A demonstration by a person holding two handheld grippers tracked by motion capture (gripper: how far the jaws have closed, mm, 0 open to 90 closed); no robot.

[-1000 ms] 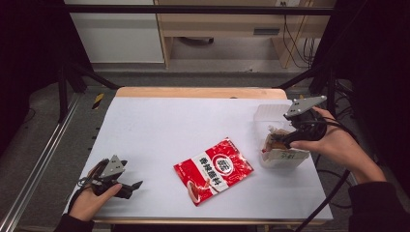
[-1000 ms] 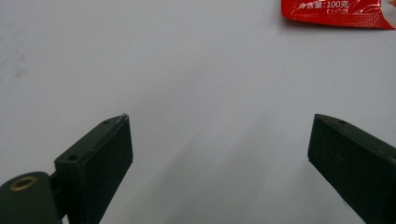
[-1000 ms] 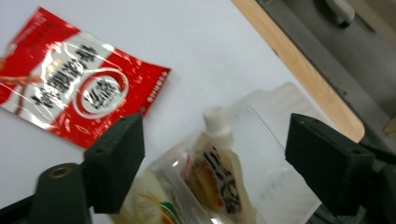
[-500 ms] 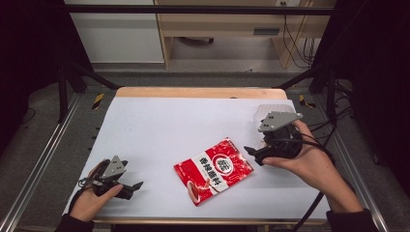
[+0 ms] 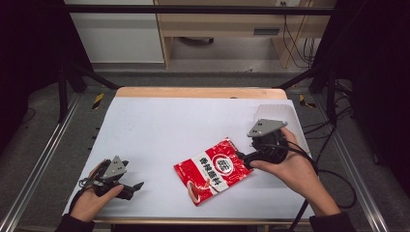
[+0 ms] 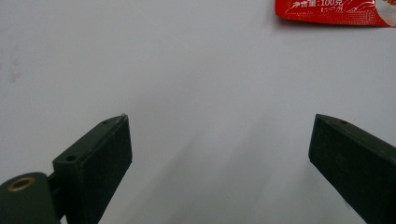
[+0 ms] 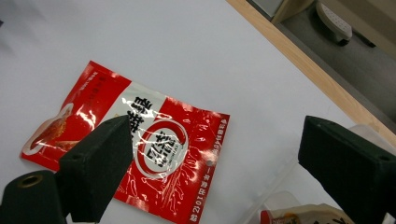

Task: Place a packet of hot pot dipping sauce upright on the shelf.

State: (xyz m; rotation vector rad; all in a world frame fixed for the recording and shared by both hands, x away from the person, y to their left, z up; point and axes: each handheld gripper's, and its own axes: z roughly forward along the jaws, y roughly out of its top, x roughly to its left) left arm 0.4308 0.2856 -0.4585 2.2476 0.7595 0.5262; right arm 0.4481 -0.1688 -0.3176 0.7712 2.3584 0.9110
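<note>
The red snack packet [image 5: 214, 169] lies flat on the white table [image 5: 169, 130], near its front edge and a little right of the middle, turned at a slant. The right gripper [image 5: 243, 159] sits just at the packet's right-hand corner, held low over the table in the person's right hand [image 5: 290, 166]; its jaws have just been opening and now stand spread wide with nothing between them. In the right gripper view [image 7: 212, 154] the packet [image 7: 140, 149] lies beyond and beneath the near jaw, which covers part of its printed label, and whether that jaw touches the foil cannot be told. A clear plastic container [image 7: 299, 212] with something inside is cut off at the bottom edge of that view; in the high view it is mostly hidden behind the gripper. The left gripper [image 5: 135, 186] rests at the table's front left corner in the left hand [image 5: 92, 200], well apart from the packet, its jaws spread over bare table, with a strip of the packet [image 6: 336, 11] cut off at the top edge of its view
</note>
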